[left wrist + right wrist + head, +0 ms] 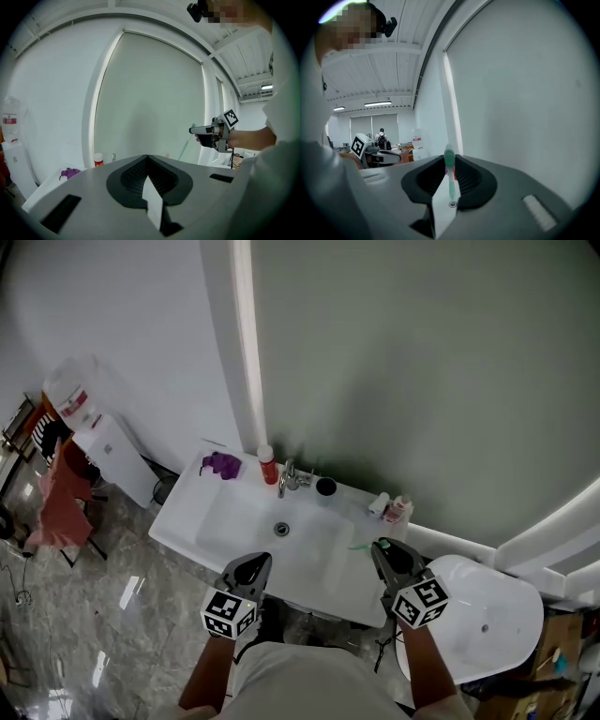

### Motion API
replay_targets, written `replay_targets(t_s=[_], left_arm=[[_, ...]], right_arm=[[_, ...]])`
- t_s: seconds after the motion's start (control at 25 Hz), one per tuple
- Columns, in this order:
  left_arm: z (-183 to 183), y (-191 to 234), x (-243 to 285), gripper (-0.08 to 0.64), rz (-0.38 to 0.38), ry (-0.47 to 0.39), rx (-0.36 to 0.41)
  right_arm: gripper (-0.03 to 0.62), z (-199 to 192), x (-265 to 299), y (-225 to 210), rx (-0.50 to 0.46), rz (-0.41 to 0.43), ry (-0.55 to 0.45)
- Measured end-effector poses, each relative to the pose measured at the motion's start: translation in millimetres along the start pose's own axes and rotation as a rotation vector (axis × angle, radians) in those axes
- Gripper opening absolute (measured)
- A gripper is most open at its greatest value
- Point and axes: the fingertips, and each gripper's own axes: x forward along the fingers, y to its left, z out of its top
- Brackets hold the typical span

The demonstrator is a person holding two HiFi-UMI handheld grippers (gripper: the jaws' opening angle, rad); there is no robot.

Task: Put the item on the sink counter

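Observation:
The head view looks down on a white sink counter [214, 514] below a large mirror. My right gripper [384, 550] hovers over the counter's front right corner, shut on a green toothbrush [362, 545]. In the right gripper view the toothbrush [450, 174] stands upright between the jaws, its head rising above the gripper [449, 161]. The left gripper view shows that gripper [212, 131] off to the right with the toothbrush [185, 147] hanging below it. My left gripper [254, 564] is at the counter's front edge, shut with nothing in it [147, 159].
Along the counter's back stand a purple item [222, 465], a red bottle [268, 465], a faucet [292, 479], a black cup [325, 487] and small containers [392, 508]. A white toilet [478, 615] sits to the right, a water dispenser [84, 413] to the left.

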Motion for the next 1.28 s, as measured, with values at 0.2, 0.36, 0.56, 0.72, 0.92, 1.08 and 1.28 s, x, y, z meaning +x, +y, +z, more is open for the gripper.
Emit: replay_targets(t_s=[0.2,0.36,0.56,0.72,0.92,1.08,1.28], left_arm=[[7,36,21,0.008,-0.055,0.012,0.007],[8,62,41,0.008,-0.113,0.026,0.008],[5,87,60,0.006,-0.188,0.049,0.001],[-2,105,78,0.006,-0.247,0.076,0.002],[-13,115,93,0.006,-0.324,0.106,-0.005],[-23,126,105,0.006,-0.357,0.124,-0.011],[-29,143,124,0.006,-0.351,0.136,-0.038]], right_arm=[[0.074,6,33,-4,-0.007,-0.051,0.015],[0.074,5,63,-10,0.013,-0.100,0.025],[0.074,2,94,-11,0.022,-0.159,0.044],[0.074,-2,122,-15,0.031,-0.201,0.060],[0.074,-9,152,-24,0.041,-0.251,0.081],[0.074,-17,176,-31,0.045,-0.279,0.099],[0.074,-31,205,-50,0.037,-0.297,0.135]])
